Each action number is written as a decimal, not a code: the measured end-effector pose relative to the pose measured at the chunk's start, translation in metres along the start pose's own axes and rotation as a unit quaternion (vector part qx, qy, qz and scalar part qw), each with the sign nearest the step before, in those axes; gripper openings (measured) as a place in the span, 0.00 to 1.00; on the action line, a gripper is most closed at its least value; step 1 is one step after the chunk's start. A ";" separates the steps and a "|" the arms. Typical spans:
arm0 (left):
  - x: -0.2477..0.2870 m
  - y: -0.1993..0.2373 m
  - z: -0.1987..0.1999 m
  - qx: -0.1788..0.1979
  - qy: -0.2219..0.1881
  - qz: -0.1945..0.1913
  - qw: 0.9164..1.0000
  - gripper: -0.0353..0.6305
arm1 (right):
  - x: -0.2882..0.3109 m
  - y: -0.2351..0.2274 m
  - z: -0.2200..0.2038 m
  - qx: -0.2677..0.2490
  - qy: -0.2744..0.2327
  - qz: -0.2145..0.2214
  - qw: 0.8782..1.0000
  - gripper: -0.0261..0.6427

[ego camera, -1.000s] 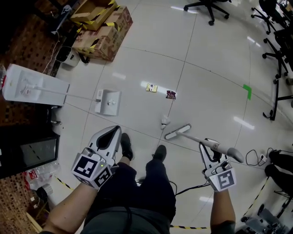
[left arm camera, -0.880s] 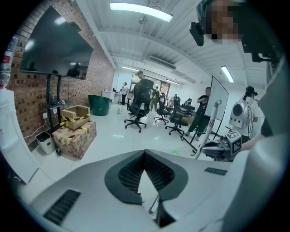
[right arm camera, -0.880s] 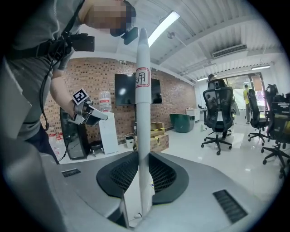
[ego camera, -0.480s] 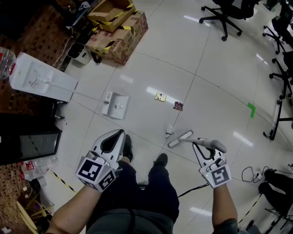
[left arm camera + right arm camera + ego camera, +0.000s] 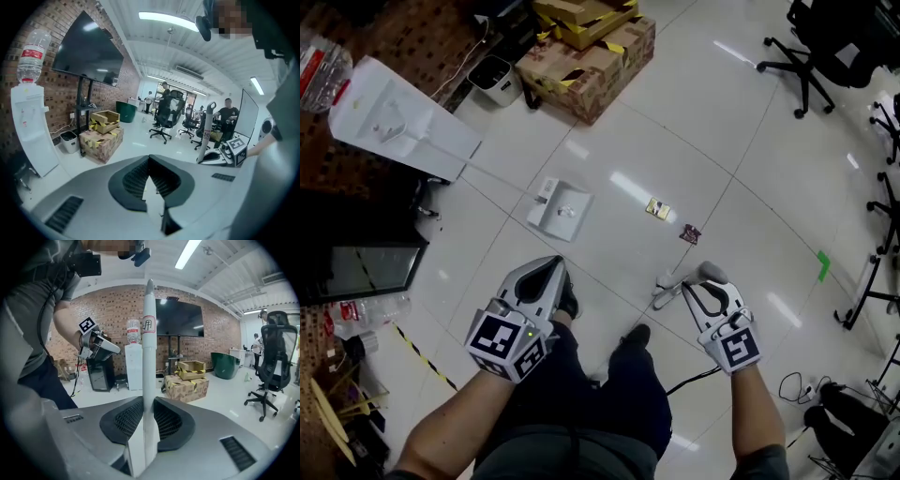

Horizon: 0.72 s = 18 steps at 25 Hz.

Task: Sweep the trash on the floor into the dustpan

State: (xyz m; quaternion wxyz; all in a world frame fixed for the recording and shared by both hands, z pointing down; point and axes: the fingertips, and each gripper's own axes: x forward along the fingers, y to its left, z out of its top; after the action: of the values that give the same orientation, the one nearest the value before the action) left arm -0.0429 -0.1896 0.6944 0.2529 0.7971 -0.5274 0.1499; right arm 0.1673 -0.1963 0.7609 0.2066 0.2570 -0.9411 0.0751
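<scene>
At the left, the dustpan is lying on the tiled floor, well apart from the person's feet, its thin handle running off left toward the water dispenser. The left gripper is hovering near the body, between the dustpan and the person. In the left gripper view its jaws are meeting at the tips with nothing between them.

Further right and a little farther off, the trash is waiting on the floor: a yellow wrapper and a dark wrapper close together, with a small pale scrap nearer, just beside the broom's head.

At the right, the right gripper is clamping the broom by its white pole, which is standing nearly upright between the pads.

Judging by this, the sweeping is only starting, since no trash is lying at the dustpan. The next move is calling for reaching the broom's head past the wrappers on their far right side. It then needs drawing left toward the dustpan's mouth, which may need turning to face them.
</scene>
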 end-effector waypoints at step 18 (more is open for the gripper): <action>-0.043 0.260 0.029 -0.046 0.018 0.032 0.998 0.06 | 0.315 0.074 0.136 -0.039 0.022 0.102 0.994 0.18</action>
State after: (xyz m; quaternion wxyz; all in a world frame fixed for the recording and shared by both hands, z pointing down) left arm -0.2989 -0.2553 0.7123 0.2933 0.7645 -0.5546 0.1479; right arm -0.1649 -0.3087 0.7696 0.2290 0.1500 -0.9596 0.0645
